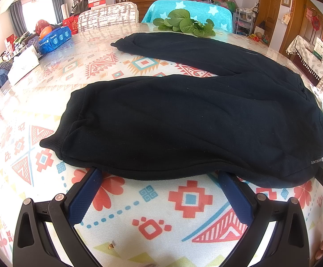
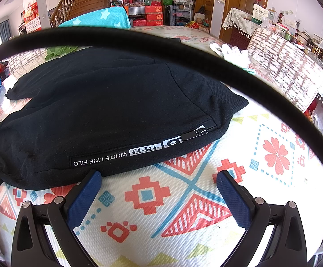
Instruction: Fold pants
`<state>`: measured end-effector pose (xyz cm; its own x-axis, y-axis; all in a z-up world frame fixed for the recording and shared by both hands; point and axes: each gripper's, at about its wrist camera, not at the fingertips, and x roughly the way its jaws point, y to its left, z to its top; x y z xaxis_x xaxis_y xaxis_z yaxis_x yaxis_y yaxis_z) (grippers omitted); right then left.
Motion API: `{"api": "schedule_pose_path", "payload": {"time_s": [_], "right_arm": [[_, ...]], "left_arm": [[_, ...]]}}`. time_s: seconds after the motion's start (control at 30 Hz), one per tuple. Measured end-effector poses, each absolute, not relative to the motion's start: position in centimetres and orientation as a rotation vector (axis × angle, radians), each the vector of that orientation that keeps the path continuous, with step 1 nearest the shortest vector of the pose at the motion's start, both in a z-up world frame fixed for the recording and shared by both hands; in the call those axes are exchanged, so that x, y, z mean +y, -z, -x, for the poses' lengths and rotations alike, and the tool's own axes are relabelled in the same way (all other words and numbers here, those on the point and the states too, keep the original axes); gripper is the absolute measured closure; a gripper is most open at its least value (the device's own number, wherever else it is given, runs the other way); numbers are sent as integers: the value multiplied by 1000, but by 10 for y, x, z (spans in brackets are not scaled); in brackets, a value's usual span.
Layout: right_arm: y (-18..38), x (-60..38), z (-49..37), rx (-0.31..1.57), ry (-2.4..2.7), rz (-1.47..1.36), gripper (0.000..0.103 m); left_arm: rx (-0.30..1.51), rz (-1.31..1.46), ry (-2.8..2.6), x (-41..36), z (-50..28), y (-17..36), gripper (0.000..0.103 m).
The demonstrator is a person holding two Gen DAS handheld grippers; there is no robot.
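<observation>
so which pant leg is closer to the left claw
The near leg, its edge right at the left claw, cuff pointing left. The other leg stretches away toward the leafy greens.

Pants (image 1: pixel 183 120): plain black throughout, ribbed black at cuff and waistband. Pocket strip (image 2: pixel 139 153): black with white lettering and a silver-grey block beside the zip.

Surface (image 1: pixel 161 218): white cloth printed with red-orange stepped crosses, striped red triangles, red flowers, blue dotted lines, blue squares and pale yellow-green triangles.

Left gripper (image 1: pixel 161 178): black frame, dark blue textured pads. Right gripper (image 2: pixel 159 178): same black and dark blue.

Greens (image 1: pixel 183 24): deep green leaves. Towel (image 1: pixel 190 11): turquoise with white stars. Box (image 1: pixel 54 39): blue with white marks. Chair (image 2: pixel 283 66): cream with a brown-grey broken grid. Cable (image 2: pixel 139 35): black
</observation>
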<state>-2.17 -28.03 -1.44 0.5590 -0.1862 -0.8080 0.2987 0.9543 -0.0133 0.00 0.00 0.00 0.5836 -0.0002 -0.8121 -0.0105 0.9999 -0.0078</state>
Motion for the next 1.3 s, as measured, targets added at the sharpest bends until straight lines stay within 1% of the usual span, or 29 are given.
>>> {"api": "schedule_pose_path", "payload": {"time_s": [1.03, 1.3], "right_arm": [[14, -280, 22, 937, 287, -130, 0], [11, -280, 21, 982, 274, -135, 0]], "left_arm": [[951, 6, -7, -1, 0, 0, 0], [993, 7, 4, 1, -6, -1, 0]]}}
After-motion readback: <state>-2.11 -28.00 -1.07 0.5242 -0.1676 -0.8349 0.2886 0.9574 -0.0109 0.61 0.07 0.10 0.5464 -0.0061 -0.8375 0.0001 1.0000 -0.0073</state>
